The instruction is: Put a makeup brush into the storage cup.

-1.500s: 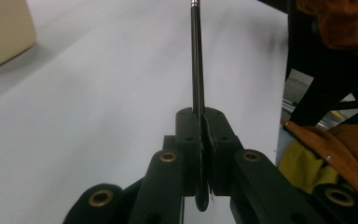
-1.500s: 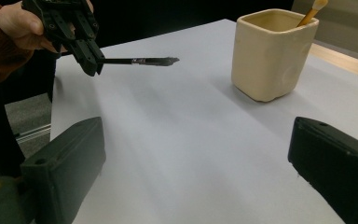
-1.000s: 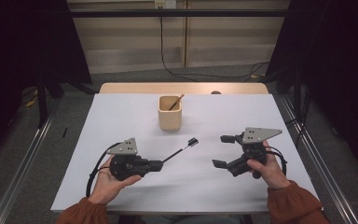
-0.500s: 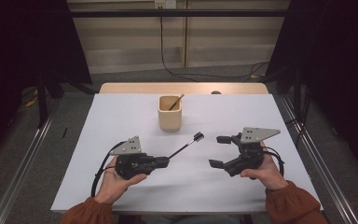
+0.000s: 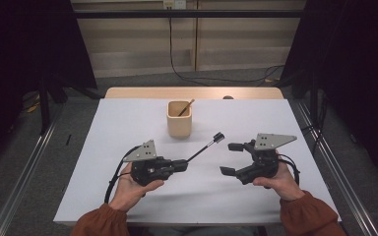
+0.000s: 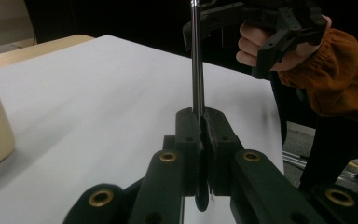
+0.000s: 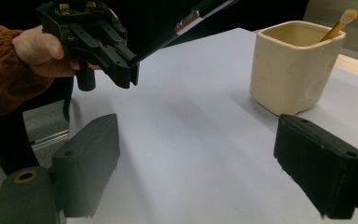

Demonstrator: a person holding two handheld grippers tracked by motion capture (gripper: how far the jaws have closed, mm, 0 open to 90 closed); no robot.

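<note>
Our left gripper is clamped on the thin end of a black makeup brush, held in the air above the white table, pointing to the right gripper, whose jaws stand wide and have just been closing a little, nothing between them. We think the brush could slip or swing, because the grip is narrow. The beige ceramic cup stands near behind. Around us are grey carpet and dark curtains.
</note>
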